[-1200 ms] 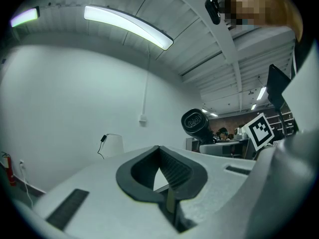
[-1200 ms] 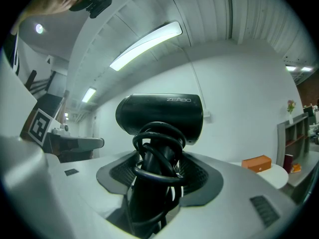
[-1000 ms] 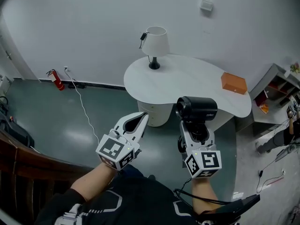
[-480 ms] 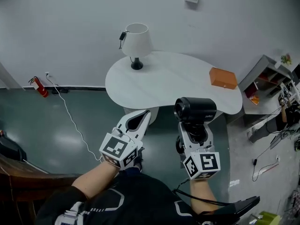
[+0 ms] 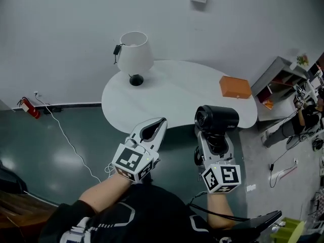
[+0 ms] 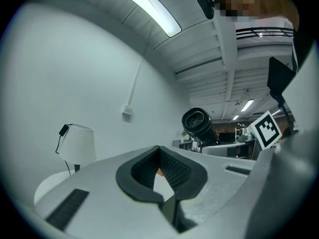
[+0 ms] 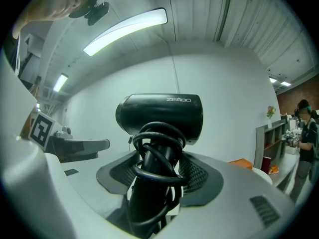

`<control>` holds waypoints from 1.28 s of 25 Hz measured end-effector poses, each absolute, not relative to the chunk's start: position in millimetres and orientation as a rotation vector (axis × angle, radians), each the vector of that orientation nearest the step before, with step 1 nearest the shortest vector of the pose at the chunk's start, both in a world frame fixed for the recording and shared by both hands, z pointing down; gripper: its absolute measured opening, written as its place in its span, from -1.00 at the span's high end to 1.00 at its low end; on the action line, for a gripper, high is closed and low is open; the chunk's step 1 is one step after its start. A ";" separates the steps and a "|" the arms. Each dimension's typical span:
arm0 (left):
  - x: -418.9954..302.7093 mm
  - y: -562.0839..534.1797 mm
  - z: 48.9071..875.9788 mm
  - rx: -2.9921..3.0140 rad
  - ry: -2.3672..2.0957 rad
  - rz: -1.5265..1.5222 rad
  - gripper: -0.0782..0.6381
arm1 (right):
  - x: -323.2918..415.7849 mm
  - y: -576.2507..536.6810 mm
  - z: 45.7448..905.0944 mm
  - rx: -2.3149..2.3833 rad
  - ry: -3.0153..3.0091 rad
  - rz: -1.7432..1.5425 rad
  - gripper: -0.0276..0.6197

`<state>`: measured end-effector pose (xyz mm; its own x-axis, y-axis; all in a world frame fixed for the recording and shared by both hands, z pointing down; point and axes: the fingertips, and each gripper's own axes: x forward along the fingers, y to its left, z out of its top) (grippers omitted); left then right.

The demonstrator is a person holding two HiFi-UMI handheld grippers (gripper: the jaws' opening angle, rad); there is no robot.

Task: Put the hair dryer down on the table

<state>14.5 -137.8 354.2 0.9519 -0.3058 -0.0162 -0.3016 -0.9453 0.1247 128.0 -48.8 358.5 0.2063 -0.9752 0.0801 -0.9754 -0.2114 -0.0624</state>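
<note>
Holding the hair dryer (image 5: 216, 119) upright in mid-air, short of the white table (image 5: 177, 92), the right gripper (image 5: 215, 145) clamps its cord-wrapped handle. The left gripper (image 5: 154, 128) is closed and empty. The carry-over step, I'd say; next comes reaching forward and lowering onto bare tabletop.

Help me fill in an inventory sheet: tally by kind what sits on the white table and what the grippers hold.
Lamp, on the table: 1
Orange box, on the table: 1
Hair dryer, clamped in the right gripper: 1
Left gripper, shut with nothing in it: 0
Total: 3
</note>
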 end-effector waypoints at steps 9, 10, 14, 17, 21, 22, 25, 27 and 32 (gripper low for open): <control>33.4 -193.6 362.9 2.997 -0.428 -0.028 0.77 | 153.4 -92.0 364.0 2.518 -1.852 0.192 0.11; 35.2 -198.9 365.2 2.998 -0.423 -0.020 0.76 | 155.2 -95.9 364.7 2.525 -1.841 0.192 0.11; 40.9 -212.6 369.5 2.986 -0.405 -0.018 0.76 | 160.6 -105.9 366.2 2.540 -1.800 0.201 0.11; 43.9 -214.8 370.4 2.980 -0.382 -0.019 0.76 | 164.4 -108.4 365.6 2.547 -1.776 0.199 0.11; 47.7 -219.7 371.9 2.971 -0.374 -0.027 0.76 | 171.7 -111.3 362.8 2.555 -1.762 0.191 0.11; 48.5 -221.6 372.2 2.970 -0.378 -0.030 0.76 | 173.9 -112.4 362.7 2.553 -1.762 0.190 0.11; 54.5 -224.2 373.2 2.974 -0.384 -0.025 0.76 | 183.6 -114.5 364.3 2.549 -1.763 0.188 0.11; 60.7 -225.3 375.4 2.975 -0.393 -0.012 0.76 | 193.2 -116.2 365.8 2.549 -1.770 0.187 0.11; 81.9 -234.4 378.2 2.975 -0.453 0.011 0.76 | 226.1 -128.9 371.1 2.533 -1.810 0.198 0.11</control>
